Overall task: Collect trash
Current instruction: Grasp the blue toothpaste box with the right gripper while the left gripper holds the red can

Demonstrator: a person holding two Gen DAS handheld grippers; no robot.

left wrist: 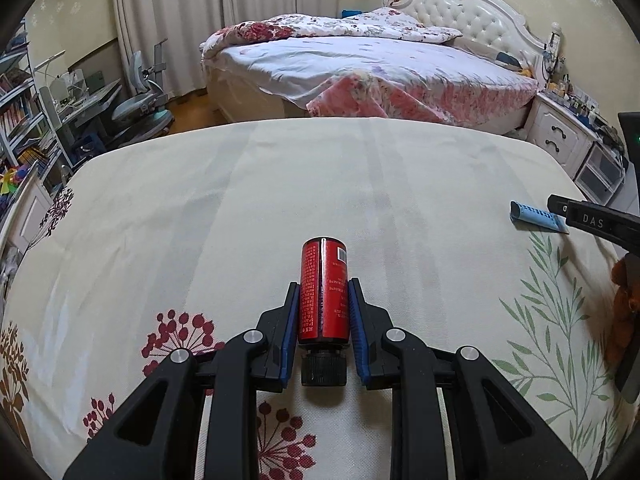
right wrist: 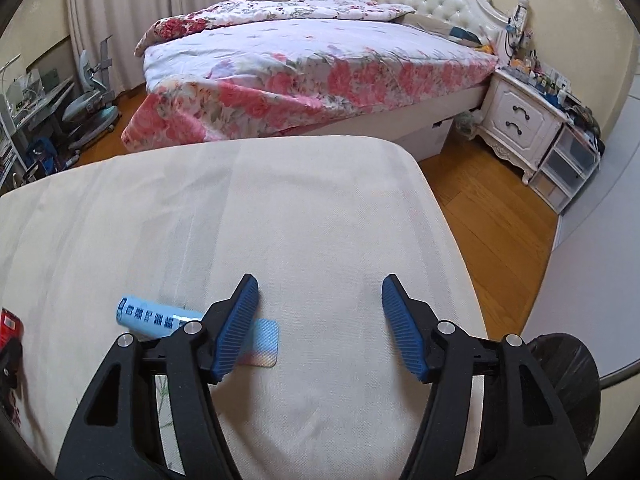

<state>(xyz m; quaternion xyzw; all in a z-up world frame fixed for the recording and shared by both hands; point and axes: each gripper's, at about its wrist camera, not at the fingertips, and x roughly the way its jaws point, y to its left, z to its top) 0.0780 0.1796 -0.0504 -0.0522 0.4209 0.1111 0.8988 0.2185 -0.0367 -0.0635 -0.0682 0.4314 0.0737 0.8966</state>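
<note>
A red bottle with a black screw cap lies lengthwise between the blue pads of my left gripper, which is shut on it just above the cream tablecloth. In the right wrist view a sliver of this bottle shows at the left edge. A light blue tube with dark print lies flat on the cloth, its flat end partly under the left finger of my right gripper. That gripper is open, with only bare cloth between its fingers. The tube also shows at the far right of the left wrist view.
A bin lined with a black bag stands off the table's right edge. Beyond the table are a wooden floor, a bed with a floral cover, a white nightstand and a desk with a chair.
</note>
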